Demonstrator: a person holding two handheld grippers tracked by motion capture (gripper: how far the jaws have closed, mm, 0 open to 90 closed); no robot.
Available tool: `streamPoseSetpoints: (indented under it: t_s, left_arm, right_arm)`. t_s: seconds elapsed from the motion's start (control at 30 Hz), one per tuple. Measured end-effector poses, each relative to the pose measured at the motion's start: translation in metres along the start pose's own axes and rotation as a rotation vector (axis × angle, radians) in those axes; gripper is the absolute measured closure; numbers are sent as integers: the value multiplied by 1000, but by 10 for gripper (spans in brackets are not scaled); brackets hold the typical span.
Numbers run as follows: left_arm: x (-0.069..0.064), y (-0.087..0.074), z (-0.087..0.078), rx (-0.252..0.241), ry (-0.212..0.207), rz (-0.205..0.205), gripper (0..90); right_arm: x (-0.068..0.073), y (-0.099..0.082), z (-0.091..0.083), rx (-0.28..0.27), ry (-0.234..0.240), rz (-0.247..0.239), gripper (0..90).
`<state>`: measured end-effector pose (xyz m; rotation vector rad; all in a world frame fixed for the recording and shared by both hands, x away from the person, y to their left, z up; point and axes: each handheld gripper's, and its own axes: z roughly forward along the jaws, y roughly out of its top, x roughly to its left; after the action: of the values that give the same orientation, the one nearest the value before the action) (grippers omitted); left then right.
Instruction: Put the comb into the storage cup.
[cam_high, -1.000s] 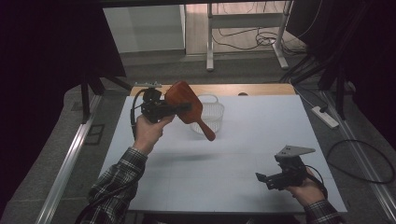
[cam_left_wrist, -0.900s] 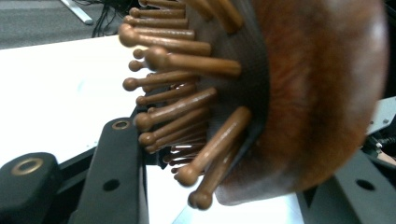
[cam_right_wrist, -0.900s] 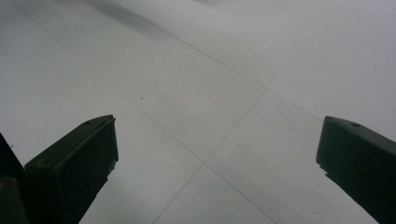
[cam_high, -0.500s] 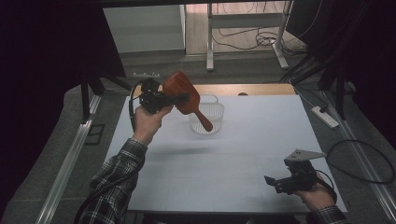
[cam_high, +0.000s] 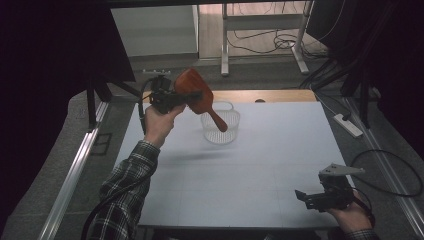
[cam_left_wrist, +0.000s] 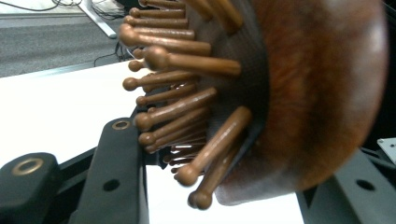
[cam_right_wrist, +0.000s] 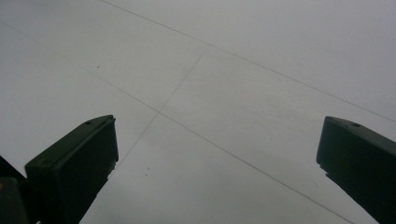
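White tabletop (cam_high: 260, 165): left claw (cam_high: 192, 96) clamped on wooden hairbrush (cam_high: 197, 95), lifted with handle tip above, perhaps just within, clear mesh basket (cam_high: 220, 126); right claw (cam_high: 306, 196) spread wide, empty, near front edge; placement remains undone.

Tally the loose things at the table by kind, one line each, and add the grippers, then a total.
Wooden hairbrush: 1, clamped in the left gripper
Clear plastic basket: 1, on the white table
Handheld grippers: 2, the left one and the right gripper, whose jaws stand open over bare table
Total: 4
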<state>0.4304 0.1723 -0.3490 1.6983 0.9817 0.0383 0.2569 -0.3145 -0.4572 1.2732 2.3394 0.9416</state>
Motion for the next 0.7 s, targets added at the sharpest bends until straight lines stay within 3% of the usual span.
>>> streamPoseSetpoints:
  t_s: [0.5,0.7]
  left_arm:
    - [6,6,10,-16,58,-11,526]
    - [8,5,22,-13,71,-16,526]
  right_arm:
    - [-2,-5,-9,-16,-8,17,0]
    - [-3,-5,-9,-25,-4,23,0]
